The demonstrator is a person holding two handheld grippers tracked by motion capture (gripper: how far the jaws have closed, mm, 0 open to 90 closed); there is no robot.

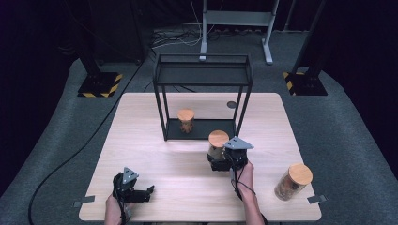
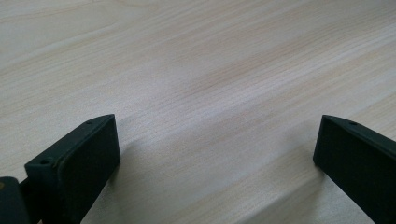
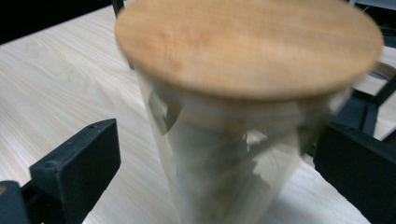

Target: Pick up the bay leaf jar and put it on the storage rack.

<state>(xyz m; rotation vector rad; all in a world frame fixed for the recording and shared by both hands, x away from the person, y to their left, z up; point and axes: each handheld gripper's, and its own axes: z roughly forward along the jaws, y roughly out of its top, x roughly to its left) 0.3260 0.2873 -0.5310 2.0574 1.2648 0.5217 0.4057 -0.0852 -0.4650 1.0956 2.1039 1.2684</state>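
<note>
Pale wood fills the centre of the high view: we are at a light wooden table [image 1: 155,154] with a black metal open-frame shelf [image 1: 202,75] standing at its far middle. On that shelf's bottom tray sits a small glass jar with a round wooden lid [image 1: 186,120], upright.

Just right of centre, our right gripper [image 1: 218,161] is at a second clear glass jar with a flat wooden lid [image 1: 218,144], which stands upright on the table just in front of the shelf's right front leg. In the right gripper view that jar [image 3: 233,116] sits between the two black jaws, and we see gaps at both sides, so the jaws are spread and not yet pinching the glass. The jar's contents are blurred, brownish, hard to tell.

At the lower left of the high view our left gripper [image 1: 149,189] rests low over bare tabletop; in the left gripper view [image 2: 217,144] its jaws stand wide apart with nothing between them.

At the lower right, a third wooden-lidded glass jar [image 1: 292,182] stands near the table's edge, well apart from both grippers.
</note>
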